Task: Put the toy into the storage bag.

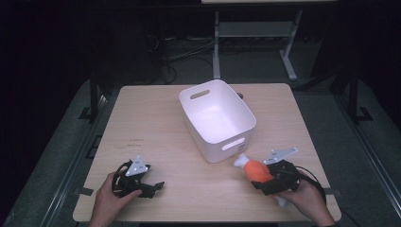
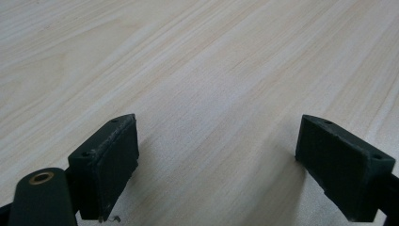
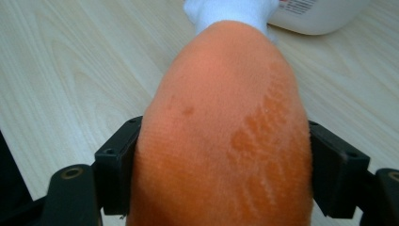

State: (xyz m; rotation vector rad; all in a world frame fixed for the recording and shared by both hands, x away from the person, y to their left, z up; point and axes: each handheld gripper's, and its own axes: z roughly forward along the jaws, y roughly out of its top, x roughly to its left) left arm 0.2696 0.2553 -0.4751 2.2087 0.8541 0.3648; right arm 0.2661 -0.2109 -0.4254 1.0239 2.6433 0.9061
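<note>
An orange plush toy [image 1: 256,169] with a white end [image 1: 241,161] sits between the jaws of my right gripper [image 1: 263,178] at the table's front right, its white end pointing at the white bin [image 1: 222,145]. In the right gripper view both jaws press the toy's orange body [image 3: 226,117], and my right gripper [image 3: 221,179] is shut on it. My left gripper [image 1: 156,186] rests low at the front left, held by a hand. In the left gripper view my left gripper [image 2: 216,160] is open over bare wood, with nothing between the jaws.
The white bin stands empty at the middle back of the light wooden table [image 1: 151,123], and its near wall [image 3: 320,14] is just beyond the toy. Dark floor, cables and a desk frame [image 1: 216,42] lie behind the table.
</note>
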